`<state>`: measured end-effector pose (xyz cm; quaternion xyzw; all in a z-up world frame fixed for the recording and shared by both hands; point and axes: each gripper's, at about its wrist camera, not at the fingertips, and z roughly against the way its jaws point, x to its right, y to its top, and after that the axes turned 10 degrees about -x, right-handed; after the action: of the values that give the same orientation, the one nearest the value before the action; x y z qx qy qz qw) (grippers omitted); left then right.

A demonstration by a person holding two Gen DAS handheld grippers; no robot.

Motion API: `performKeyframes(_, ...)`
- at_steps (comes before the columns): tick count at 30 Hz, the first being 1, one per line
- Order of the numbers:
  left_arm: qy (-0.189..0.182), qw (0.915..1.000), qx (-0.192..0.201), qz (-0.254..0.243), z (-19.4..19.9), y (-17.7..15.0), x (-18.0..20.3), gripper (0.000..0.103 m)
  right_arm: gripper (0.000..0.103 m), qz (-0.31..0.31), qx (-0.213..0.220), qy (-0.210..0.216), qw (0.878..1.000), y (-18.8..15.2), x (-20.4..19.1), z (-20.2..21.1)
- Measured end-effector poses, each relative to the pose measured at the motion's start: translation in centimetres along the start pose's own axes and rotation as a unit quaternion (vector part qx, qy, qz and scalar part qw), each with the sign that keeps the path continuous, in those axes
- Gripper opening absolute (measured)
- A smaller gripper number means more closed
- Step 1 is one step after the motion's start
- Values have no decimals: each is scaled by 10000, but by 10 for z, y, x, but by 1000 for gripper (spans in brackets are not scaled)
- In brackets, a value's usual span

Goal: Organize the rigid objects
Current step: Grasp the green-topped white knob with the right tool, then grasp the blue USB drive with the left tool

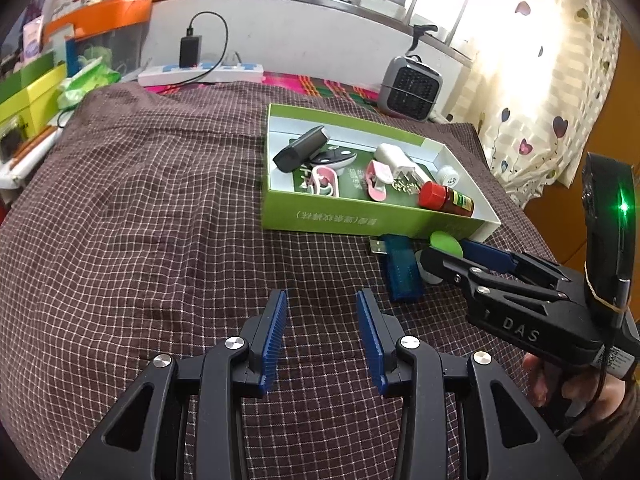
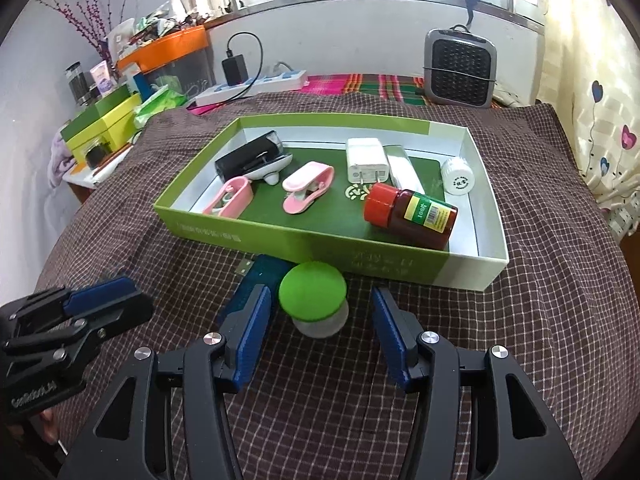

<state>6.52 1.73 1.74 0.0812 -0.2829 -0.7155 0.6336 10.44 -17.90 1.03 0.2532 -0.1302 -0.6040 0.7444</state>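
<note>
Both grippers are rocking the same look: left gripper (image 1: 322, 336) and right gripper (image 2: 320, 338) showing black linkage arms, silver round screws, ribbed blue pads (image 1: 276, 336). Right one's wearing raised "DAS" lettering and glowing green.

Cloth (image 2: 540, 320): woven check fabric, matt, creased. Box (image 2: 280, 242): smooth card, slight sheen. Jar (image 2: 320, 322): frosted plastic body under a matt green lid (image 2: 313, 294). Bottle (image 2: 424, 218): glossy, with a red ribbed cap (image 2: 380, 204). Tongs pads (image 1: 276, 334): ribbed blue plastic; arms matt black.
</note>
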Motion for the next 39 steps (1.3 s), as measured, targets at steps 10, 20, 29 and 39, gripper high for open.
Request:
performKeyframes(10, -28, 10000, -68, -3, -6, 2, 0, 35, 53, -24, -85, -229, 9997, 6, 0, -9)
performKeyframes(20, -11, 9999, -130, -94, -11, 3, 10, 35, 35, 10, 72, -62, 10000, 4, 0, -3)
performKeyframes(29, -96, 9993, -249, -263, -16, 8, 29, 35, 35, -151, 257, 9, 9996, -2, 14, 9)
performKeyframes(39, -50, 9983, -375, -451, -30, 16, 56, 36, 35, -355, 391, -44, 9986, -12, 40, 25)
